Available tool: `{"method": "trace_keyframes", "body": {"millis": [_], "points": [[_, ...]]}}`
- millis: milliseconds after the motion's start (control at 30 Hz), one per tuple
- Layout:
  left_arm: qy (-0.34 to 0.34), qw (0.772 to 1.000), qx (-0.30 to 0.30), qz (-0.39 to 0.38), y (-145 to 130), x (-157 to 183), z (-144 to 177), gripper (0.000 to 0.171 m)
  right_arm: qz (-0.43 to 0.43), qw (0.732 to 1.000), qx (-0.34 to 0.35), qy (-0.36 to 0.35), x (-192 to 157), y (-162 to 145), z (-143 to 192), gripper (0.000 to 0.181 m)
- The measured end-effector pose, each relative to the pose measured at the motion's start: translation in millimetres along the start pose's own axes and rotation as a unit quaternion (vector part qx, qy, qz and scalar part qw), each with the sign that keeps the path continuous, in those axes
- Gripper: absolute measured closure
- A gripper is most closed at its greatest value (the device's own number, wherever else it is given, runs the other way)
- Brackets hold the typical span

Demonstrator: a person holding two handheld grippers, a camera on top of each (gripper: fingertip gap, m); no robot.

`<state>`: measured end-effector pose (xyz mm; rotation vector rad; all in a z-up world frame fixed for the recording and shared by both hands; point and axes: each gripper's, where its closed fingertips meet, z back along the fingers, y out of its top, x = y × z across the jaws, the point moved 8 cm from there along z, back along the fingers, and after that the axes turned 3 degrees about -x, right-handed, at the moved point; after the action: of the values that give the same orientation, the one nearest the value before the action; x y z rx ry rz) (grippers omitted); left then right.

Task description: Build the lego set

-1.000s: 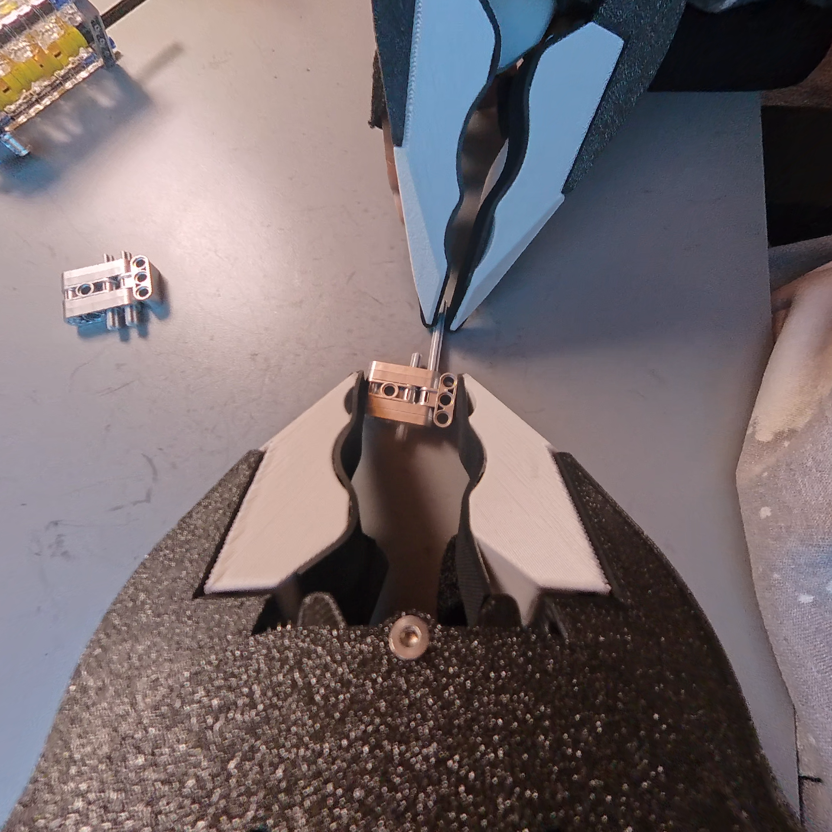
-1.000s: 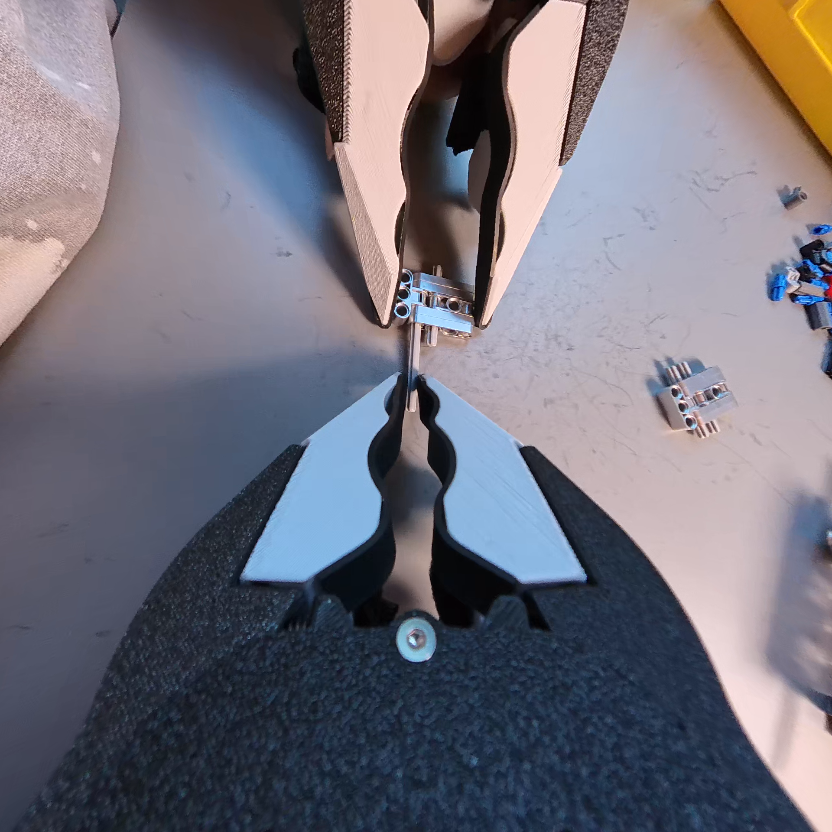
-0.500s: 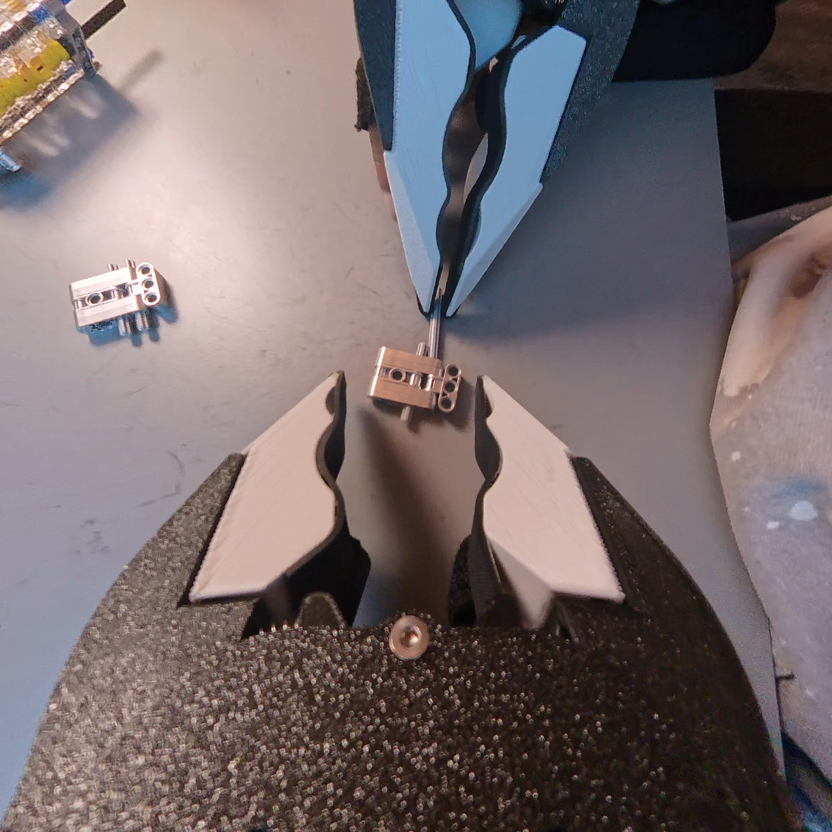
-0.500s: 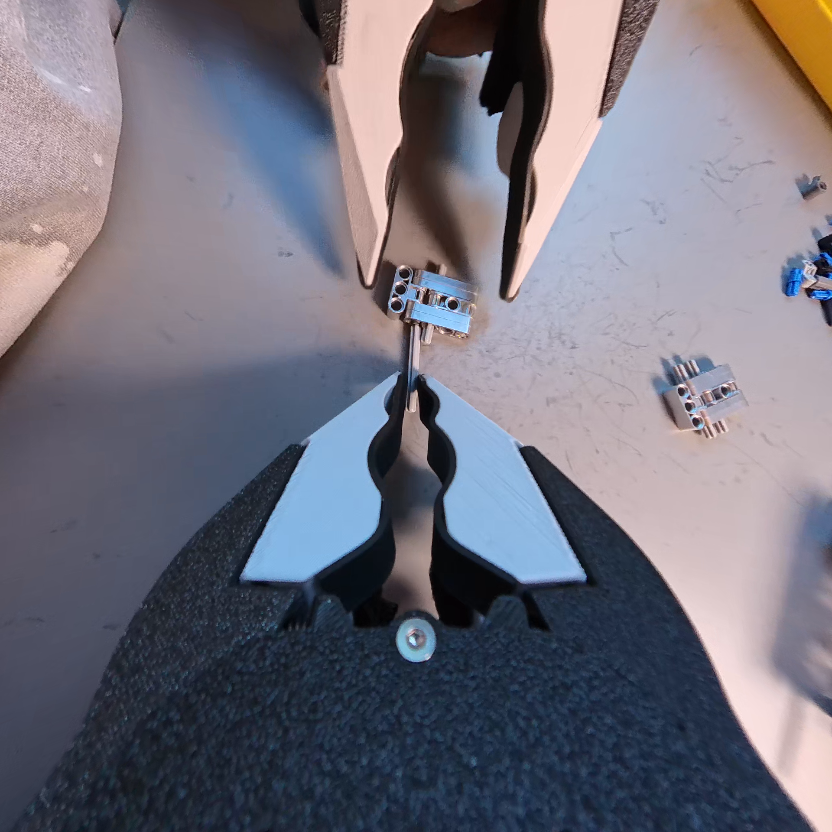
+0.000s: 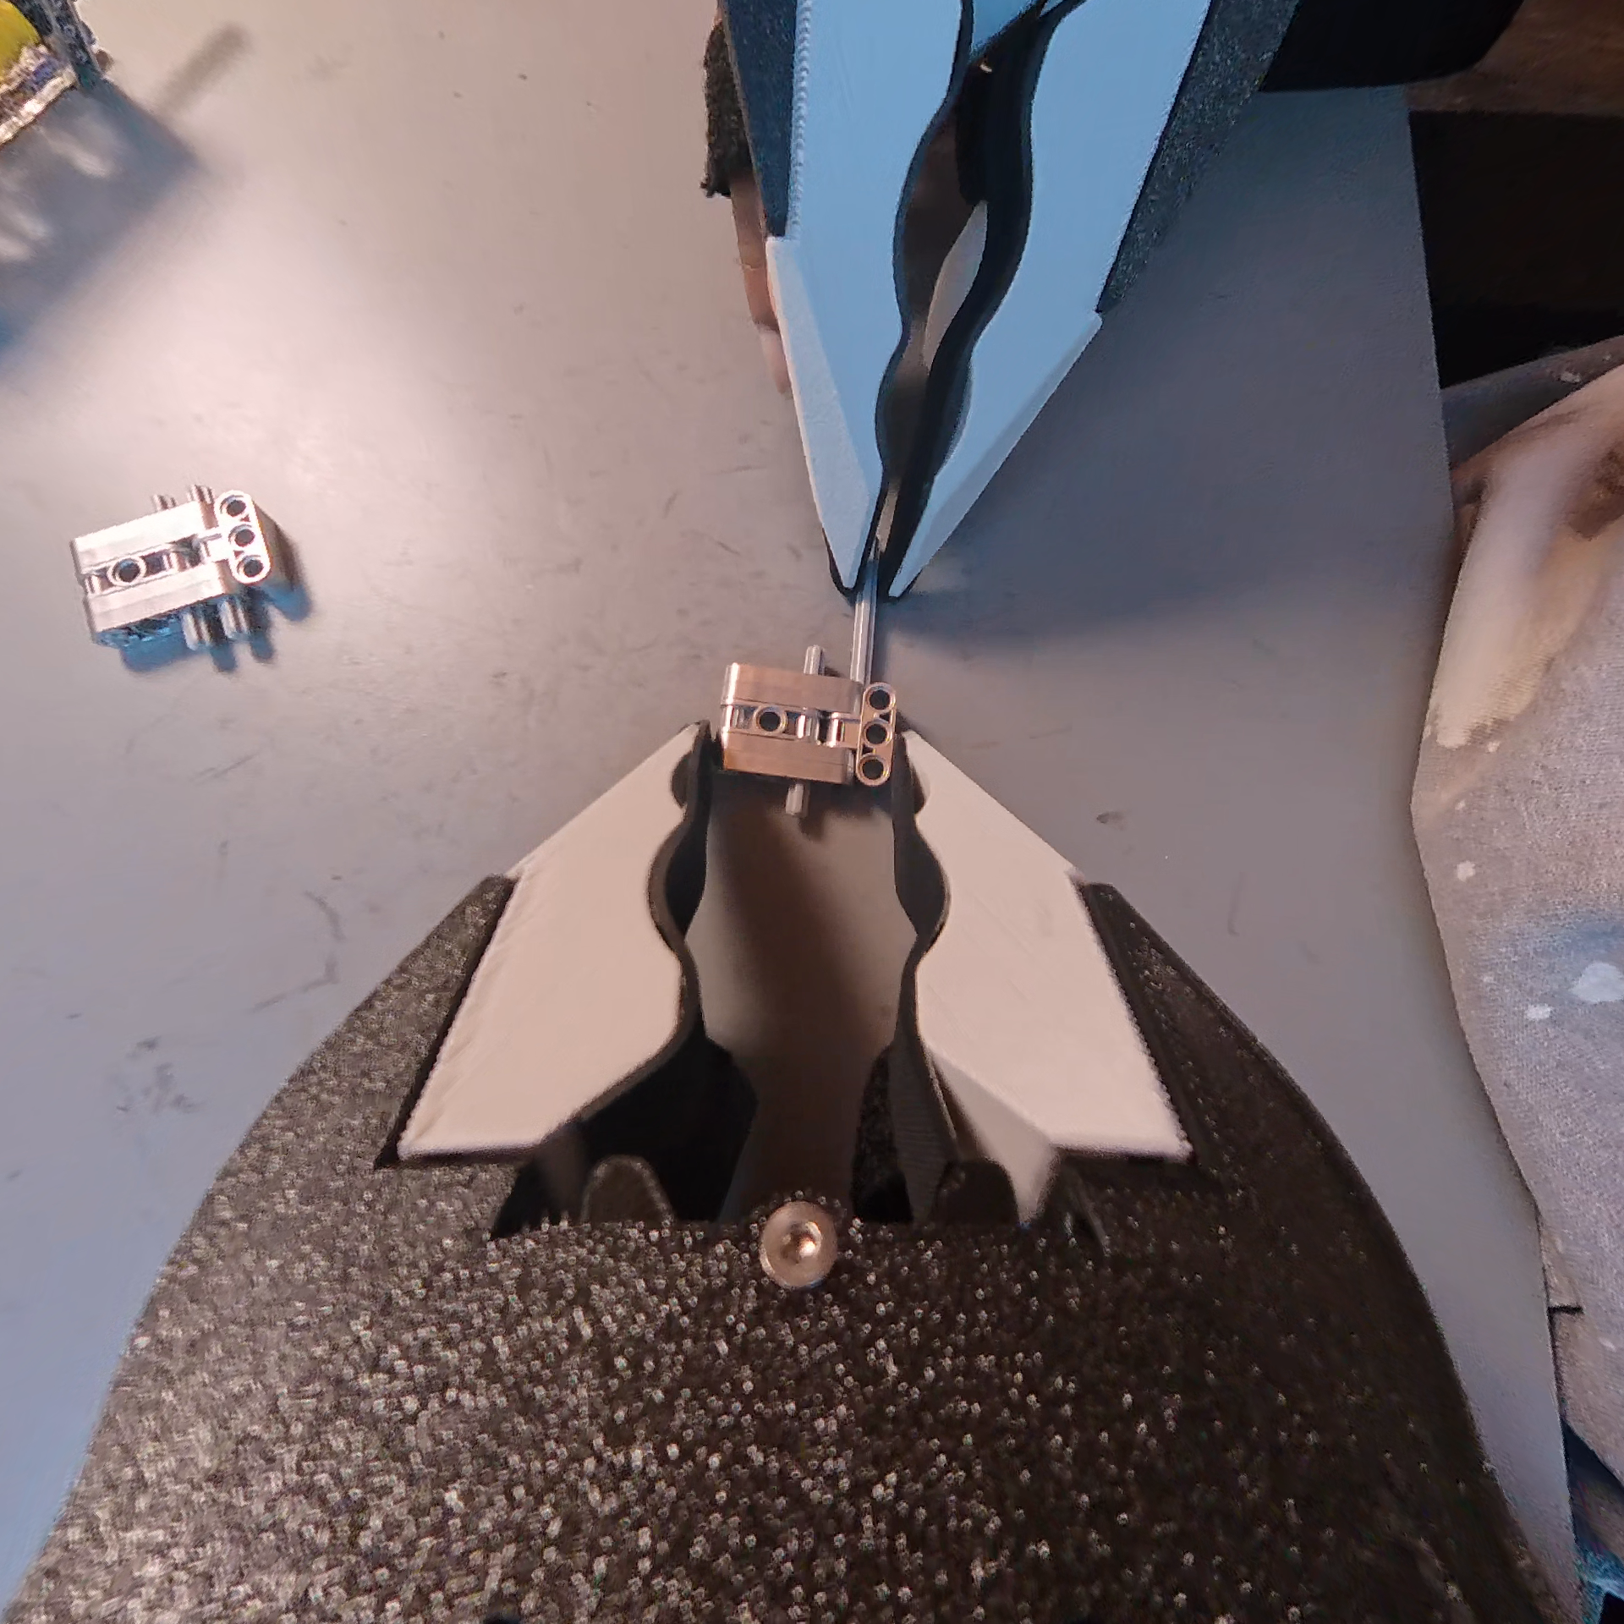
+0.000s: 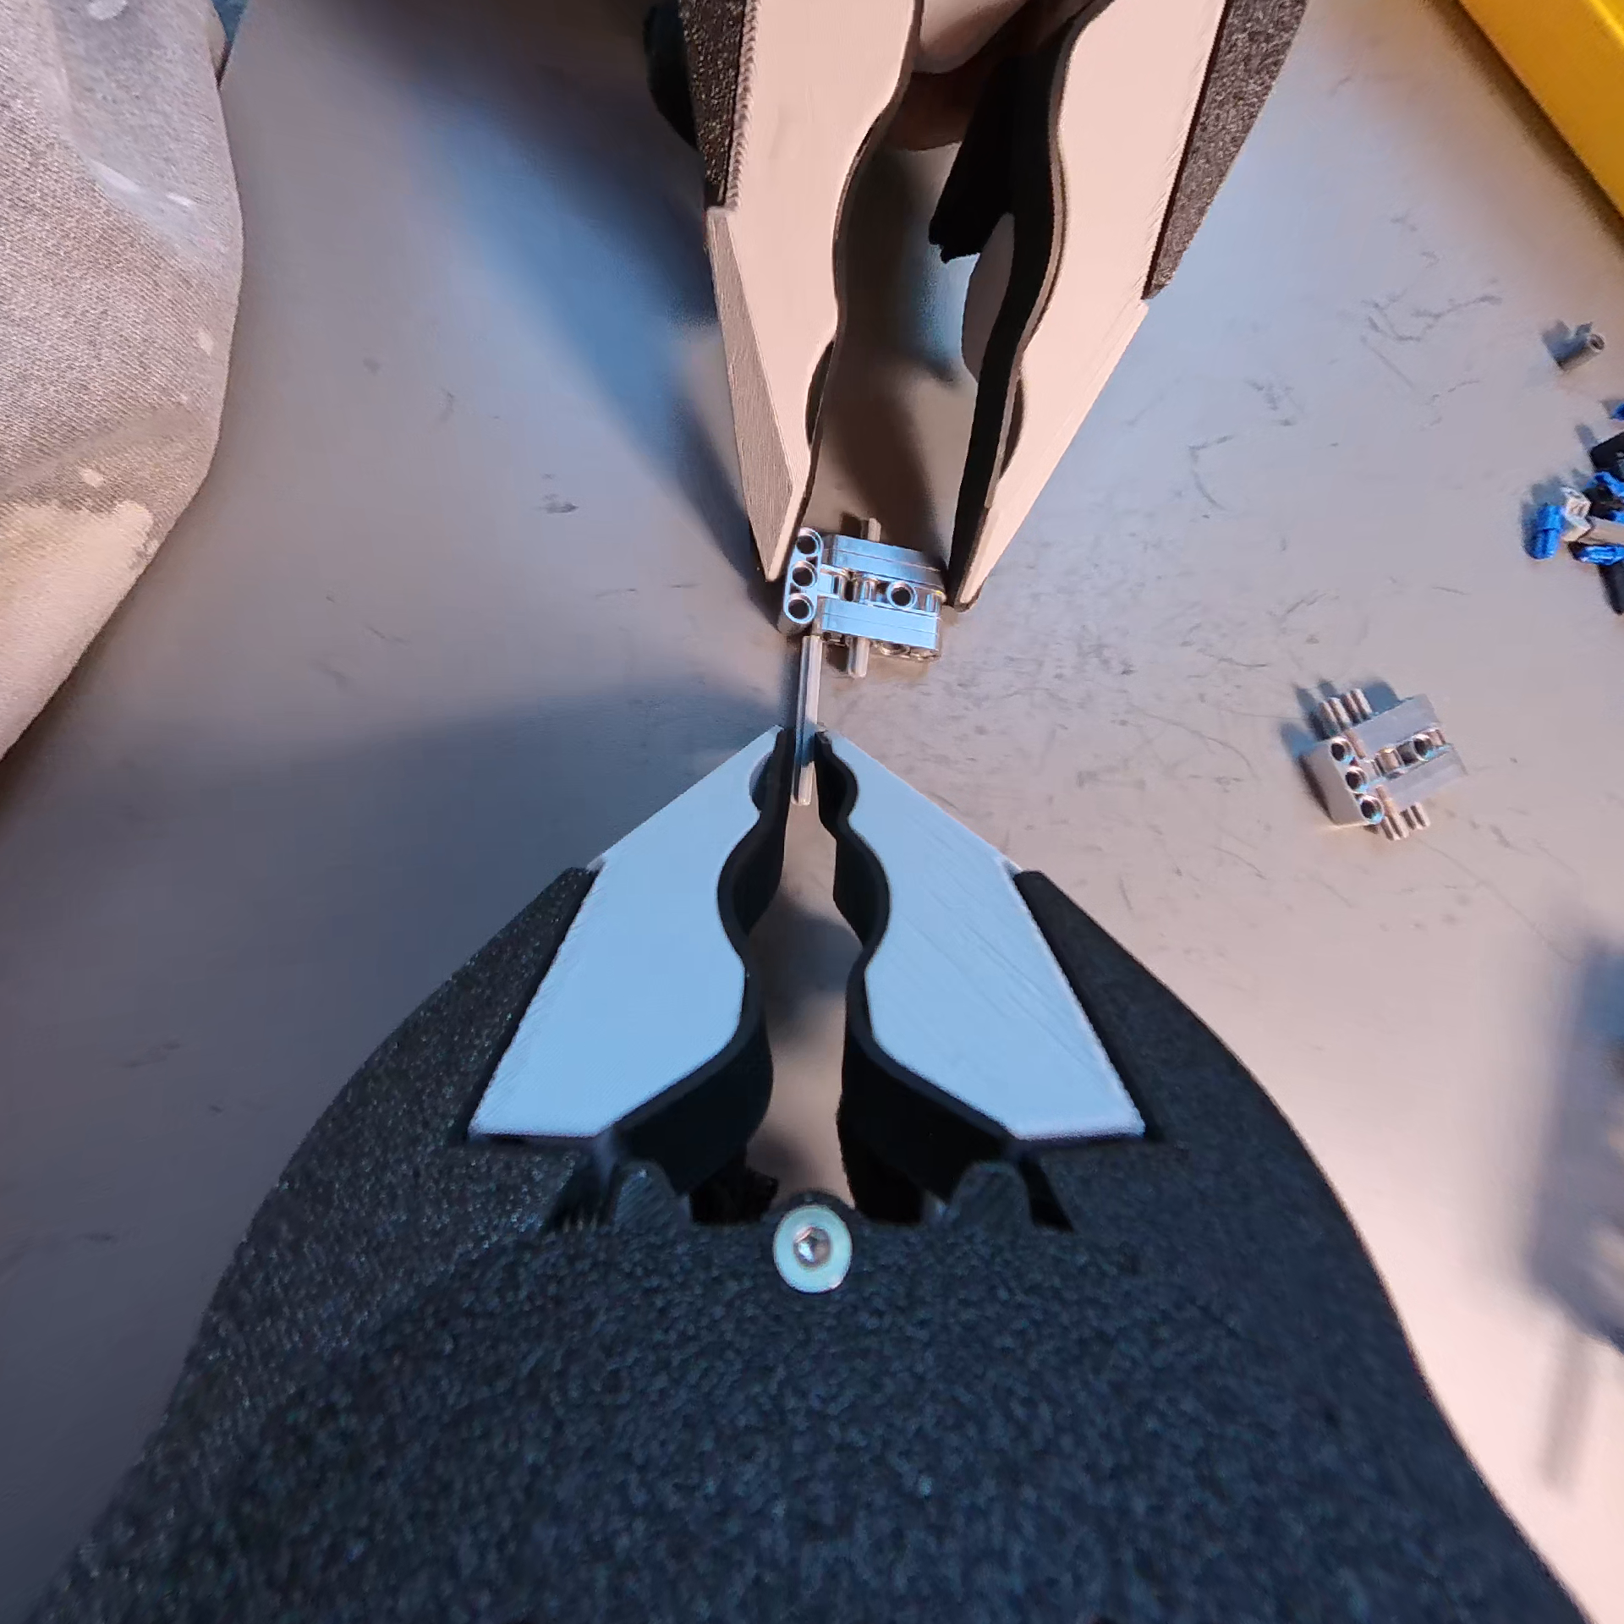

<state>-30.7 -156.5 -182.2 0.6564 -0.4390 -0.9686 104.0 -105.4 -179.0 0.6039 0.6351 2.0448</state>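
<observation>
A small grey beam-and-pin block (image 5: 791,734) lies on the grey table (image 5: 439,351). My left gripper (image 5: 804,747) is shut on it, one fingertip against each end. A thin grey axle (image 5: 861,633) sticks out of the block's far side. My right gripper (image 5: 866,584) comes in from the opposite side and is shut on the axle's free end. In the right wrist view the right gripper (image 6: 800,738) pinches the axle (image 6: 808,685), which runs into the block (image 6: 879,598) held between the left gripper's (image 6: 866,600) tips.
A second grey block of the same kind (image 5: 171,562) lies apart on the table, and also shows in the right wrist view (image 6: 1380,764). Small blue and dark parts (image 6: 1582,527) and a yellow bin (image 6: 1564,88) are beyond it. A stained cloth (image 5: 1538,791) lies along the table edge. Some 4 cm of space lies between my two pairs of fingers.
Half a second ago my left gripper was open and drawn back from the block; now it has closed on it again. The right gripper has stayed shut on the axle.
</observation>
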Motion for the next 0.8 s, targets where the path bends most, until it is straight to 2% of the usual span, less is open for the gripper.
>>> {"method": "trace_keyframes", "body": {"millis": [33, 267, 700, 800], "points": [[0.007, 1.0, -0.002, 0.002, 0.4, 1.1, -0.3, 0.132, -0.001, 1.0, -0.001, -0.001, -0.1, 0.0, 0.1, 0.179], [0.028, 0.999, -0.004, 0.017, 0.7, 5.4, -0.4, 0.132, -0.006, 1.0, 0.001, 0.0, 0.1, -0.7, 0.4, 0.179], [0.022, 0.999, 0.006, 0.039, -4.4, 3.5, 8.0, 0.127, -0.012, 1.0, 0.003, -0.003, 0.9, -1.7, 0.5, 0.179], [0.033, 0.999, 0.005, 0.044, -8.9, 3.7, 15.7, 0.14, -0.014, 1.0, 0.004, -0.003, 0.9, -1.9, 0.5, 0.179]]}}
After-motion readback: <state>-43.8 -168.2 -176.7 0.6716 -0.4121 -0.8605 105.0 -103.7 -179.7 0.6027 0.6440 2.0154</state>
